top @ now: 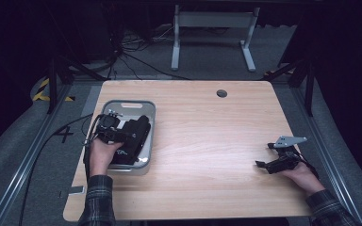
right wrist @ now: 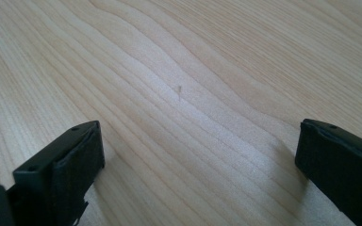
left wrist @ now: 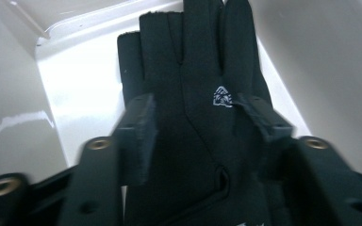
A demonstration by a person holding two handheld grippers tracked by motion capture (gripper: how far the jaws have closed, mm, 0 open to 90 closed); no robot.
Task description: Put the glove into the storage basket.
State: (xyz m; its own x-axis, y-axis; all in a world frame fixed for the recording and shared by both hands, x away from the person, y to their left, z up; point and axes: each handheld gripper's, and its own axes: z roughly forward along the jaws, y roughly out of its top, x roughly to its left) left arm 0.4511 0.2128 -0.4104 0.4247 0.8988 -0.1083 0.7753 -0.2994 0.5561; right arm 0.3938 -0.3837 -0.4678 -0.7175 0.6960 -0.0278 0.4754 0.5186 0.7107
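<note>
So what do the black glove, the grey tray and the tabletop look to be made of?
Glove: matte black stretch fabric, possibly neoprene, with stitched seams and a small white printed logo. Tray: smooth moulded plastic, light grey, glossy glare on its floor. Tabletop: pale wood or wood-look laminate with visible grain lines.

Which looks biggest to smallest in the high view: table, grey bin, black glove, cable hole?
1. table
2. grey bin
3. black glove, partly hidden by the left hand-held gripper, yet it lies inside the bin, so smaller
4. cable hole
</note>
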